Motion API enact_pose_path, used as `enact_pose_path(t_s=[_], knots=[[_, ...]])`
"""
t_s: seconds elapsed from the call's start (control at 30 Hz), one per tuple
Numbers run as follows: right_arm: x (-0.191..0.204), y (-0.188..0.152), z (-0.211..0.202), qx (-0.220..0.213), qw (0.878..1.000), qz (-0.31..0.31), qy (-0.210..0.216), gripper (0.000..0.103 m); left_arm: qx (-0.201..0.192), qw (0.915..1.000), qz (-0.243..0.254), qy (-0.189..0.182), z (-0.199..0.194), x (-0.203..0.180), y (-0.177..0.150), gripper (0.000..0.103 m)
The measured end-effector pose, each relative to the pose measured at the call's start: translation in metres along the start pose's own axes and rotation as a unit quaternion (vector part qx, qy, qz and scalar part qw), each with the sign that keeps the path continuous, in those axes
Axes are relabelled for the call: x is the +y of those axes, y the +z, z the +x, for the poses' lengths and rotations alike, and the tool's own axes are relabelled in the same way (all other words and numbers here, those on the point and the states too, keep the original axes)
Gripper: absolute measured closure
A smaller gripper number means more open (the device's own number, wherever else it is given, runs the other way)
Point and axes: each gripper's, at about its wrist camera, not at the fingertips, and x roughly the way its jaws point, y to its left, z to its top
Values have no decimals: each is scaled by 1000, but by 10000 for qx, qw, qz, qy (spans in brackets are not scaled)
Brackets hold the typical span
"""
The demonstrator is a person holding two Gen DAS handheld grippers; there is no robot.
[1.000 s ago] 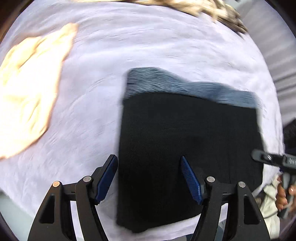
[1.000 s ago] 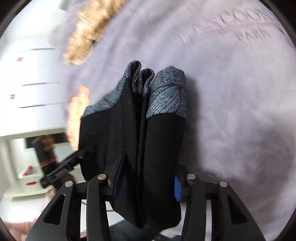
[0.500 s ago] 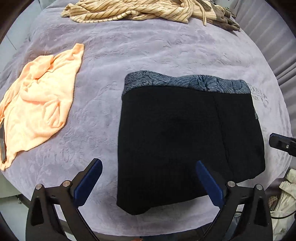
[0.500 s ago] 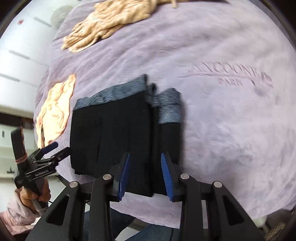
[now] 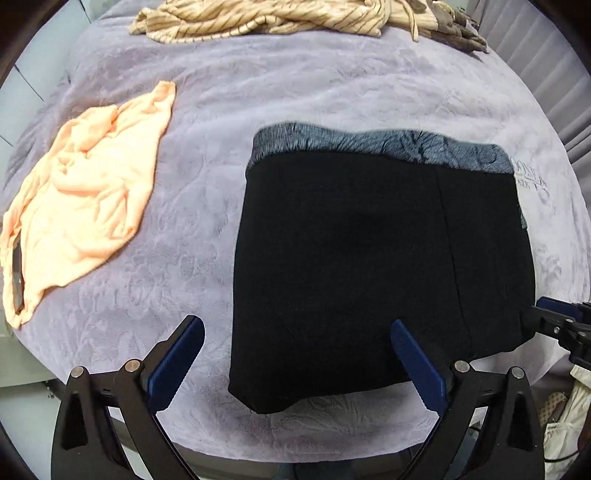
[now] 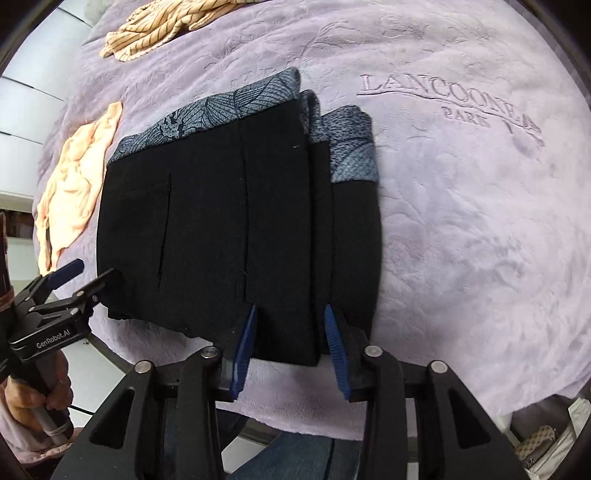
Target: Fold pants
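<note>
A: Where's the folded black pants with grey patterned waistband (image 5: 380, 266)?
B: Flat on the lilac plush blanket (image 5: 295, 92), ahead of the left tool (image 5: 297, 332), fingers wide apart; right tool (image 6: 290, 314), apart, straddles its near edge.
A: Differences?
B: Right view shows stacked layers, embossed lettering (image 6: 450, 105).

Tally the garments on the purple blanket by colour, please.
Black pants with grey patterned waistband: 1
Peach garment: 1
Tan striped garments, piled at the far edge, count unclear: at least 1
Total: at least 3
</note>
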Motion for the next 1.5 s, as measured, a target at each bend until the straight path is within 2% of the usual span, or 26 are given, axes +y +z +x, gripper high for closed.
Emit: enact_pose_path(t_s=[0.1, 0.17, 0.27, 0.3, 0.43, 0.87, 1.23, 1.5], knots=[[0, -4, -16, -149, 9999, 88, 2, 50, -74, 9999, 97, 104, -7, -4, 3, 2], [1, -7, -26, -272, 9996, 119, -29, 38, -77, 9999, 116, 60, -10, -5, 4, 2], [11, -4, -36, -459, 9988, 125, -117, 24, -37, 9999, 132, -32, -16, -5, 4, 2], [14, -4, -39, -507, 9985, 129, -158, 22, -36, 9999, 150, -52, -17, -6, 4, 2], [22, -4, -45, -676, 9967, 133, -434, 21, -29, 9996, 195, -187, -26, -2, 3, 2], [38, -26, -50, -500, 9947, 293, -847, 21, -45, 9992, 325, -221, -42, -9, -14, 2], [28, -31, -54, -620, 9937, 223, -908, 21, -61, 9994, 325, 42, -49, -28, -27, 2], [14, -38, -64, -647, 9948, 220, -757, 21, -74, 9998, 125, 116, -65, -41, -34, 2]])
